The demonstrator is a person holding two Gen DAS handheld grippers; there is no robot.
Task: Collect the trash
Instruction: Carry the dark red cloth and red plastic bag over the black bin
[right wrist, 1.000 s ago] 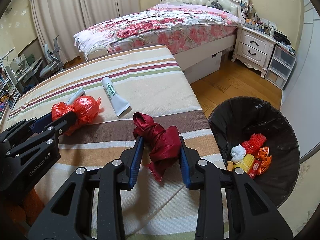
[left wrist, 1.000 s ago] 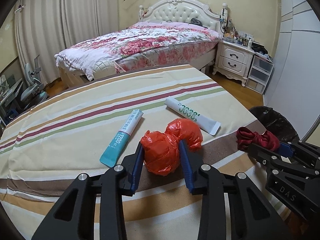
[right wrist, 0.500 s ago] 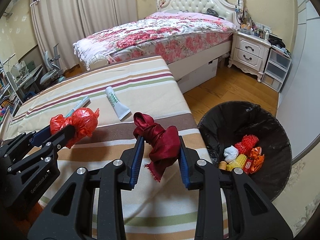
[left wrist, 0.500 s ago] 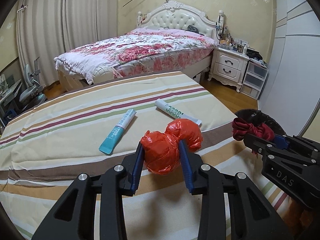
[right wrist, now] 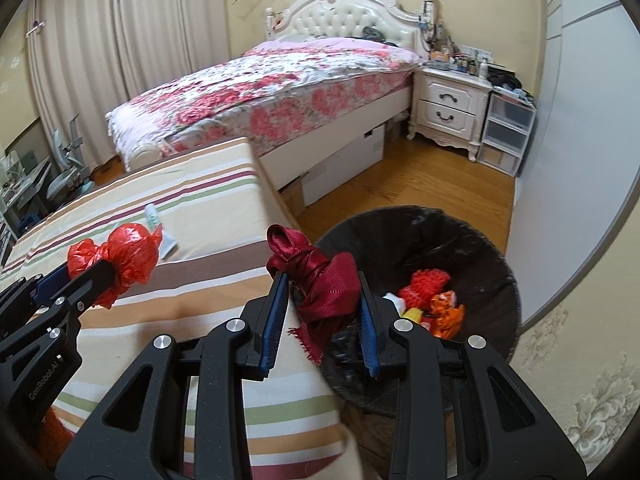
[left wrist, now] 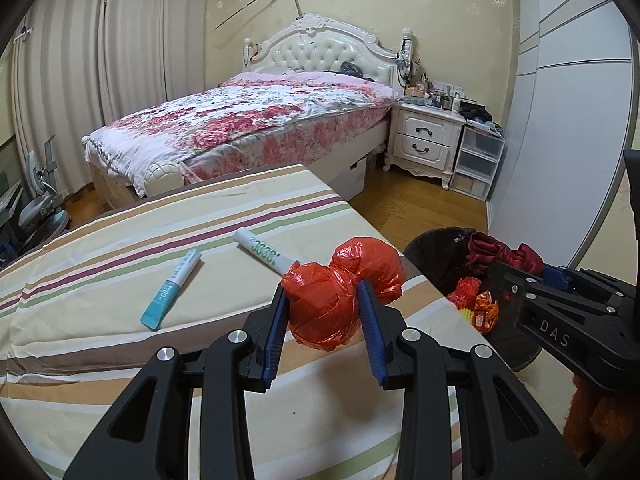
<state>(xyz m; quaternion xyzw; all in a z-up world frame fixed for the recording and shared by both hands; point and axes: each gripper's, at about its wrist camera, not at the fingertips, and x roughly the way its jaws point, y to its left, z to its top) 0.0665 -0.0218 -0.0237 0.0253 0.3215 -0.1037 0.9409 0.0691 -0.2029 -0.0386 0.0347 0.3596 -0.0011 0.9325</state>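
My left gripper point(left wrist: 323, 312) is shut on a crumpled orange-red plastic bag point(left wrist: 340, 300) and holds it above the striped table point(left wrist: 100, 248), near its right edge. My right gripper point(right wrist: 322, 308) is shut on a dark red cloth point(right wrist: 320, 280) and holds it over the near rim of the black-lined trash bin point(right wrist: 460, 240). The bin point(left wrist: 432, 256) holds several red, orange and yellow scraps point(right wrist: 432, 300). A teal tube point(left wrist: 170, 288) and a white tube point(left wrist: 262, 250) lie on the table.
A flowered bed point(left wrist: 240, 128) stands behind the table. A white nightstand point(left wrist: 428, 140) and plastic drawers point(left wrist: 478, 164) stand at the far right. Wooden floor point(right wrist: 420, 184) lies between bed and bin. A grey wardrobe wall point(left wrist: 568, 120) is at the right.
Both grippers have lifted and moved right with their loads. The red cloth has gone from over the table's edge to over the bin's rim. The bag now hangs nearer the table's right edge.
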